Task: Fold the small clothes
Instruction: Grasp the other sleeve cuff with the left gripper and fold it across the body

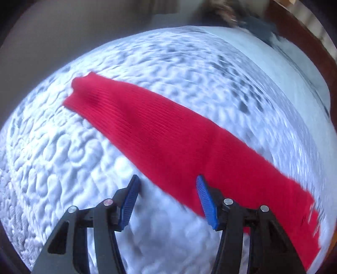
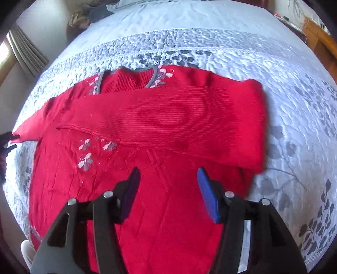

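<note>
A red knit sweater [image 2: 126, 189] with a grey-trimmed collar and small flower embroidery lies flat on the white quilted bed [image 2: 294, 105]. Its right sleeve [image 2: 168, 124] is folded across the chest. Its other sleeve [image 1: 168, 134] stretches out straight over the quilt in the left wrist view. My left gripper [image 1: 167, 181] is open and empty, hovering at the near edge of that sleeve. My right gripper [image 2: 168, 175] is open and empty above the sweater's body, just below the folded sleeve.
The quilt [image 1: 63, 168] has grey leaf prints. A wooden bed frame [image 2: 320, 40] runs along the far right. Grey clothing [image 2: 126, 5] lies at the head of the bed. A curtain [image 2: 25, 50] hangs at the left.
</note>
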Available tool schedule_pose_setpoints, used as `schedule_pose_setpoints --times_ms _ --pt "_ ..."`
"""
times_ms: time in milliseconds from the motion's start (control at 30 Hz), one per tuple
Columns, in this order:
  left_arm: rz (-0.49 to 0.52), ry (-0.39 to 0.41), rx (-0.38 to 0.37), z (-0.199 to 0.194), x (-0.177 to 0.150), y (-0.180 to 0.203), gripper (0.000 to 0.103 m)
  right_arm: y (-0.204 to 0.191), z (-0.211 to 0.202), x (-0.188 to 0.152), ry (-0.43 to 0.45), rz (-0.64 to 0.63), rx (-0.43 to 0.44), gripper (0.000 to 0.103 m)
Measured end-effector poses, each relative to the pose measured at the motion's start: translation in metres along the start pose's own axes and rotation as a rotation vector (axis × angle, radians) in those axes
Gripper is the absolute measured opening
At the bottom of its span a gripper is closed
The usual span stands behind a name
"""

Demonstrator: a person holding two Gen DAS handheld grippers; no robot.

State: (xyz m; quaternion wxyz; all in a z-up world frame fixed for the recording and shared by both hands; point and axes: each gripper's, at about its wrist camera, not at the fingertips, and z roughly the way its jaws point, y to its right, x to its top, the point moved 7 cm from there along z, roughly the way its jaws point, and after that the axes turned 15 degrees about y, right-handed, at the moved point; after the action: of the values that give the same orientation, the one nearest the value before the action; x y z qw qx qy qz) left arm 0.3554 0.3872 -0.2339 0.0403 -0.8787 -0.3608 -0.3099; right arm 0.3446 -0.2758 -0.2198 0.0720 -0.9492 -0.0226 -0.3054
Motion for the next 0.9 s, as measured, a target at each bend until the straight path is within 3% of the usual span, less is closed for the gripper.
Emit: schedule_pose_setpoints --times_ms 167,233,267,300,367,467,700,900 --pt "-0.096 0.017 -0.015 0.023 0.023 -0.01 0.055 -0.003 0.013 -0.004 -0.027 -0.007 -0.019 0.057" --pt "-0.106 0.034 -0.008 0.025 0.028 -0.005 0.035 -0.002 0.016 -0.006 -0.03 -0.007 -0.026 0.056" --pt "-0.11 0.038 -0.01 0.025 0.031 -0.008 0.029 -0.002 0.017 -0.007 -0.031 -0.009 -0.028 0.056" --pt "-0.118 0.04 -0.024 0.027 0.034 -0.009 0.013 -0.003 0.018 -0.007 -0.032 -0.011 -0.03 0.056" --pt "-0.153 0.044 -0.05 0.028 0.037 -0.008 0.009 -0.004 0.018 -0.008 -0.032 -0.02 -0.032 0.056" --pt "-0.16 0.114 -0.112 0.012 0.043 0.005 0.008 -0.006 0.016 -0.01 -0.024 -0.036 -0.031 0.056" --pt "0.047 0.213 -0.378 -0.072 0.026 0.122 0.008 -0.003 -0.002 -0.015 0.006 -0.031 -0.024 0.056" --pt "0.23 0.203 -0.576 -0.145 -0.028 0.249 0.008 0.0 -0.025 -0.023 0.042 -0.038 -0.022 0.056"
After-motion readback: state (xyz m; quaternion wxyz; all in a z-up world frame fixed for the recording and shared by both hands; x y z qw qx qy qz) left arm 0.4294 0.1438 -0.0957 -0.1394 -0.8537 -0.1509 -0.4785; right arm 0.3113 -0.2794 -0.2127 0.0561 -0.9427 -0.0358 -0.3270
